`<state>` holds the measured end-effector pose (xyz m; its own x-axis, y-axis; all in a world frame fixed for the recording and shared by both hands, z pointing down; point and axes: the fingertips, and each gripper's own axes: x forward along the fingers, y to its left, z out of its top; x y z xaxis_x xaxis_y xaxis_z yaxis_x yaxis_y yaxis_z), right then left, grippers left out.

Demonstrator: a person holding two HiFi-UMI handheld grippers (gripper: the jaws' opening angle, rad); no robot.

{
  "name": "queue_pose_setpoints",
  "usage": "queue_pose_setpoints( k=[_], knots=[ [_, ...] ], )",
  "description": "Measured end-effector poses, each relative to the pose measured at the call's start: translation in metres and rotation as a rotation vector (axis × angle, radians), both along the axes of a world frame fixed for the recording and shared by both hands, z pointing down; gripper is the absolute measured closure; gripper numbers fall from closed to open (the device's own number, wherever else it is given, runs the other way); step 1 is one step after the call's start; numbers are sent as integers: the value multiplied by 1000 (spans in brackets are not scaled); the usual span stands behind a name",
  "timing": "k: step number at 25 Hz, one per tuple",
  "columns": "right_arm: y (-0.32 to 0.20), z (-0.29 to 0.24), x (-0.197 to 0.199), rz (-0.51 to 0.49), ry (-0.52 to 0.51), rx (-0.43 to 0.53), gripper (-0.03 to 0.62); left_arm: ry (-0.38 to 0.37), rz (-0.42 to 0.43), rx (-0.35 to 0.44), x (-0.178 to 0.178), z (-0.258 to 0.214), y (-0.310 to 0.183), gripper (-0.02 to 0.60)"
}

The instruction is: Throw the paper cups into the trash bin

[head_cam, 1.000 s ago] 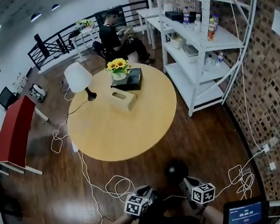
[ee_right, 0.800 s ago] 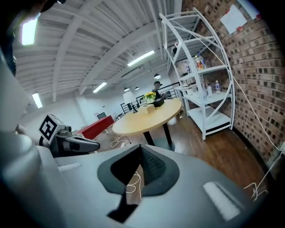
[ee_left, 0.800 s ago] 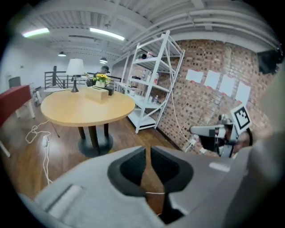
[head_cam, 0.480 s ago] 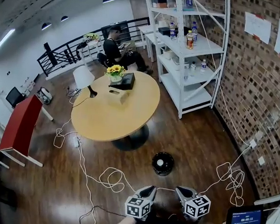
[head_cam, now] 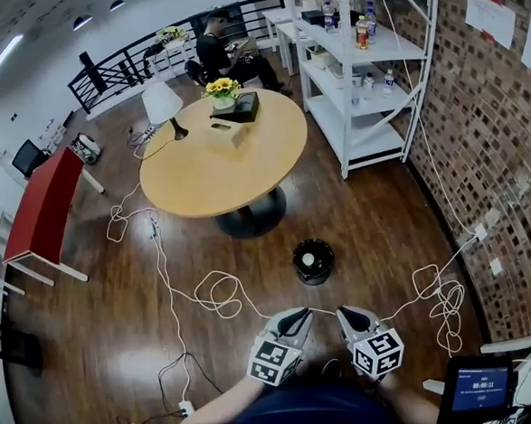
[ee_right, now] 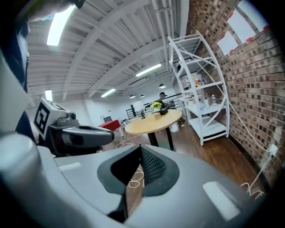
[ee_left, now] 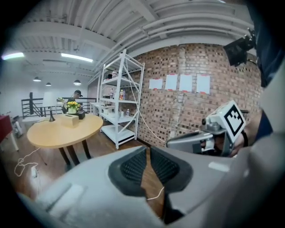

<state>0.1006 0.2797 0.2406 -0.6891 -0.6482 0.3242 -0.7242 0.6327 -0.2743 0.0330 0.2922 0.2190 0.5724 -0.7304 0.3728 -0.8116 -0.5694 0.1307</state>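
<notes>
Status: left tool (head_cam: 300, 315) and right tool (head_cam: 344, 313) are both pressed together on nothing. They're parked low, close to the person's body, side by side and well apart from the trash bin (head_cam: 324, 272). One white paper cup (head_cam: 308, 259) sits inside the bin, which stands on the floor near the worktop (head_cam: 205, 171) base. No cups visible on the worktop. Parked pose probably means nothing left to grab; task looks done.
</notes>
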Motion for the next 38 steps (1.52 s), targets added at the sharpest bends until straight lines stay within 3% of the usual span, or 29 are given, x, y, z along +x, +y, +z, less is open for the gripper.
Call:
queue_pose_setpoints(
  k=[3,6,10,25,38],
  knots=[
    [10,-5,-26,-84,57,64,585,46,-68,-56,-23,1,8,557],
    [19,-3,-48,-96,57,50,585,73,-140,-124,-51,18,19,561],
    [16,-7,-68,-116,51,34,585,93,-183,-123,-73,19,17,563],
    [6,-19,-71,-30,45,39,585,116,-115,-101,-76,14,16,565],
    [15,-8,-74,-42,57,15,585,105,-112,-122,-77,21,26,565]
  ],
)
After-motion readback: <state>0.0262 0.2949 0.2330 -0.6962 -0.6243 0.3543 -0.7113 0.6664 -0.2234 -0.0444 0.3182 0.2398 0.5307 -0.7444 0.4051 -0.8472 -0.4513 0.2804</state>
